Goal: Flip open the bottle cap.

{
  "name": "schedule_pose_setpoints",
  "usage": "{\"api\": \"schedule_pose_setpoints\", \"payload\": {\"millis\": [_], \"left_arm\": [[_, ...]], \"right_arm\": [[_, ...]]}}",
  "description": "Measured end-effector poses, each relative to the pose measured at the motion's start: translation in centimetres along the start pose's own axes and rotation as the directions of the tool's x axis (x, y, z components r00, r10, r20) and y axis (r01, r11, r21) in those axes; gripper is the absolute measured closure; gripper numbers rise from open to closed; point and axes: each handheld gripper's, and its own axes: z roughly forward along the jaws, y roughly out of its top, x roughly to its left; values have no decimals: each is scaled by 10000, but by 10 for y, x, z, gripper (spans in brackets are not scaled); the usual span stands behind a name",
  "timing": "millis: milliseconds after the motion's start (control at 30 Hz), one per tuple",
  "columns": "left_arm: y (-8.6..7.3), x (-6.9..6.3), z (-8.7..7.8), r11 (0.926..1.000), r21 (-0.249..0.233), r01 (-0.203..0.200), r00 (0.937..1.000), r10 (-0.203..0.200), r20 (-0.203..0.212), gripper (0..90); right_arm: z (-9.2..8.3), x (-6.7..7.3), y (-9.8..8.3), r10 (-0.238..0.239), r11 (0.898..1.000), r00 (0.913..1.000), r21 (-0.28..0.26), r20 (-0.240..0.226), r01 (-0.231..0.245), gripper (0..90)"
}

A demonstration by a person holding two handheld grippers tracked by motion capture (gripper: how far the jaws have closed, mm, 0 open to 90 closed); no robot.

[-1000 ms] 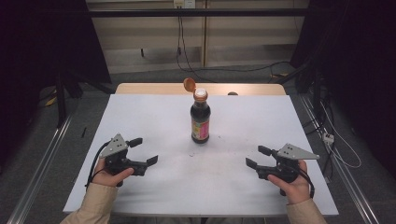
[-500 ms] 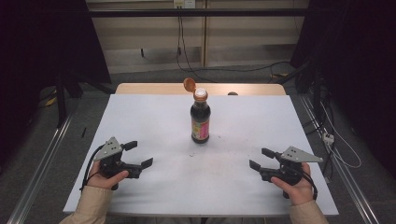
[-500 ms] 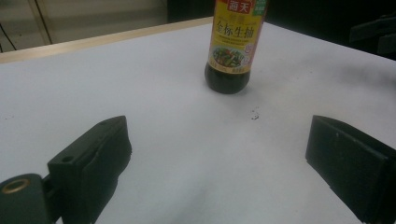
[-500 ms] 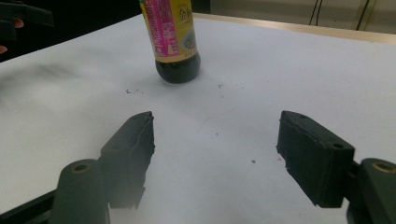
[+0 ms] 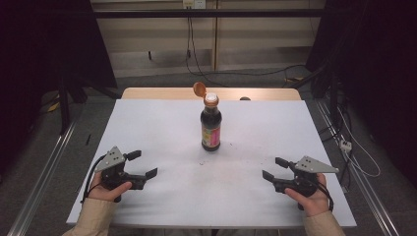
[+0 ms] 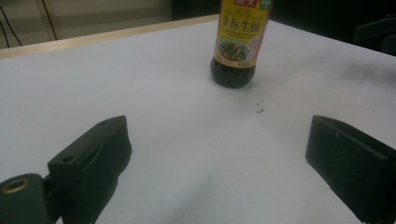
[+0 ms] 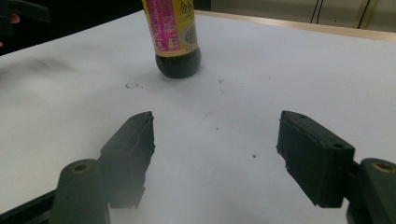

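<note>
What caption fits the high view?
Open-capped sauce bottle upright mid-table, flanked by open left and right hand-held gripper.

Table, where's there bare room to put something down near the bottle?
The white table is bare left and right of the sauce bottle, and in the wide stretch between the bottle and both open tools, left tool and right tool. Nothing is crowded; some dark specks lie by the bottle's base.

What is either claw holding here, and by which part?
Nothing. The left claw and right claw both stand open over the table, well short of the sauce bottle.
</note>
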Motion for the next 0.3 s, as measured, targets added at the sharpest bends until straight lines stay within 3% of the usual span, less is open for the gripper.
{"api": "schedule_pose_setpoints", "payload": {"millis": [300], "left_arm": [[-1, 1, 2, 10000, 71, -38, 10000, 38, -44, 65]], "right_arm": [[1, -1, -2, -60, 9999, 10000, 100, 54, 60, 275]]}}
